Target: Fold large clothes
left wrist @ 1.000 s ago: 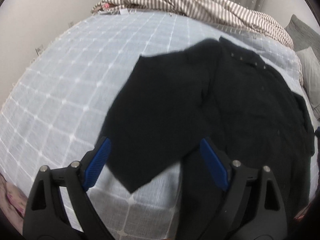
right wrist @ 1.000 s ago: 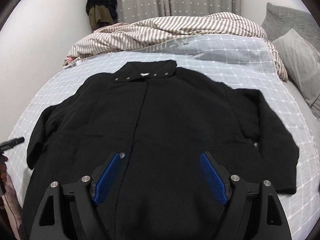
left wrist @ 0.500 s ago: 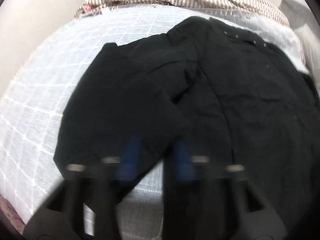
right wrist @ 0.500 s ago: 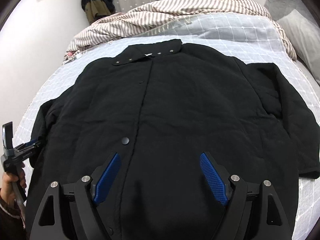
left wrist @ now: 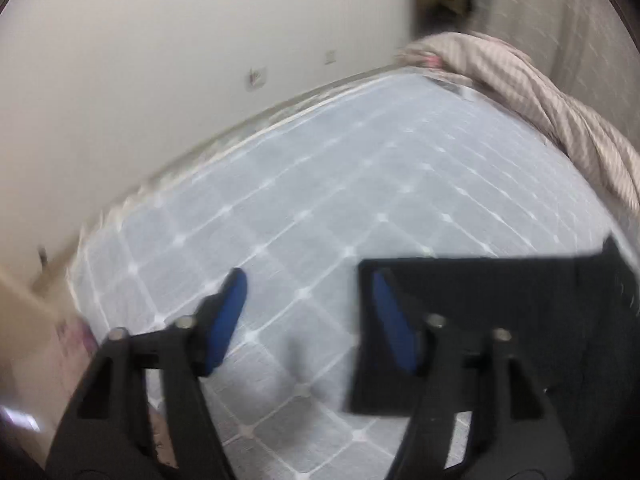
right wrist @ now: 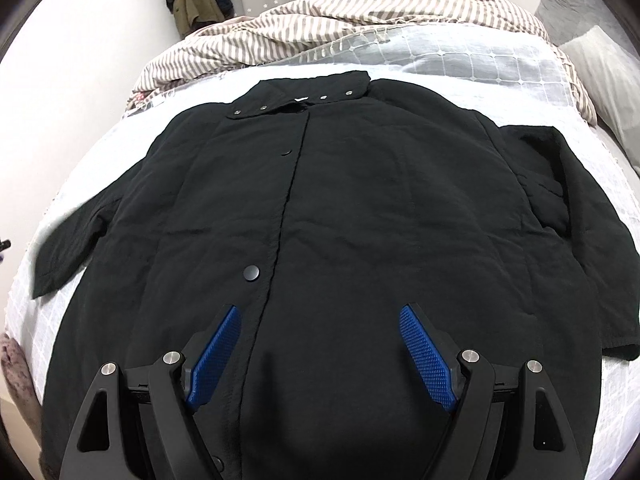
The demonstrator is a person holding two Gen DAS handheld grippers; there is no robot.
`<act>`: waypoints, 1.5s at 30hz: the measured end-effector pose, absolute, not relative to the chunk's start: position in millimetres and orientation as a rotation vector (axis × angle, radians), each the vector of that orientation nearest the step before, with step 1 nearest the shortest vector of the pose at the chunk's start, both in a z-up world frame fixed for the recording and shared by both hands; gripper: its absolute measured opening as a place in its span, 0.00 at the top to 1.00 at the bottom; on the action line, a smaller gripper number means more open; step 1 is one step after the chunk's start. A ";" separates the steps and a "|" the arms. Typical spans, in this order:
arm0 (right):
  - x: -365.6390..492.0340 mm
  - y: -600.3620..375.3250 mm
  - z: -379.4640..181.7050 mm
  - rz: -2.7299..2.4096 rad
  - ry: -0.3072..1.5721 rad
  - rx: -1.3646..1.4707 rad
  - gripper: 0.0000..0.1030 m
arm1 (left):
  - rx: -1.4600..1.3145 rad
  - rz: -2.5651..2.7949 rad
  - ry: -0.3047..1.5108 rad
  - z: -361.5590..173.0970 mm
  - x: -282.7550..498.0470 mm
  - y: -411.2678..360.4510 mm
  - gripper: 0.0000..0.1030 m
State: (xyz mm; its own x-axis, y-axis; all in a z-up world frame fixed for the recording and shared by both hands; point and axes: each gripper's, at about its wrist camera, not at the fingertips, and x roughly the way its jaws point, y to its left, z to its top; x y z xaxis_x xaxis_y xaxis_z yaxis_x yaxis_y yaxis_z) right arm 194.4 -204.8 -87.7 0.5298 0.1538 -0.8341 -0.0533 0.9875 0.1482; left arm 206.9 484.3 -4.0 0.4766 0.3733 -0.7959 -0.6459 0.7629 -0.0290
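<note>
The black coat (right wrist: 360, 216) is spread on the bed (left wrist: 360, 168) beneath the spread, empty right tool (right wrist: 320, 320); the left tool (left wrist: 306, 284), opening with nothing between, is held beside the sleeve end.

Black coat (right wrist: 360, 220) lies flat on checked bedspread (right wrist: 460, 60), buttons fastened

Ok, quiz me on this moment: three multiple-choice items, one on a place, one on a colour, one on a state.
1. Where does the coat lie?
A. on the bed
B. on a chair
C. on the floor

2. What colour are the gripper pads?
A. red
B. blue
C. green

3. How is the coat's front?
A. wide open
B. inside out
C. closed, collar at the far end

Answers: 1 A, it is spread flat on the checked cover. 2 B, blue pads show in both wrist views. 3 C, the front edges meet along the buttons.
</note>
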 end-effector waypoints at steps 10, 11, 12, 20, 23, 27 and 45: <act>193.7 -191.4 -93.3 0.146 1.019 0.085 0.19 | -0.628 0.398 1.011 -98.7 216.6 479.8 0.34; 194.0 -190.0 -94.9 0.145 1.020 0.076 0.19 | -0.647 0.385 1.016 -105.6 222.5 474.8 0.34; 194.3 -188.9 -96.2 0.143 1.022 0.070 0.19 | -0.673 0.369 1.027 -112.6 226.7 473.1 0.34; 201.9 -185.1 -113.9 0.119 1.064 0.041 0.19 | -0.528 0.465 0.943 -92.8 250.9 455.1 0.90; 201.3 -185.1 -115.1 0.117 1.065 0.033 0.19 | -0.406 0.603 0.792 -52.4 246.7 459.1 0.90; 202.1 -186.6 -118.2 0.115 1.066 0.038 0.19 | -0.374 0.667 0.785 -50.4 263.7 479.9 0.90; 199.1 -222.6 -90.6 0.038 1.002 0.084 0.19 | -0.387 0.528 0.937 -39.5 263.8 413.4 0.17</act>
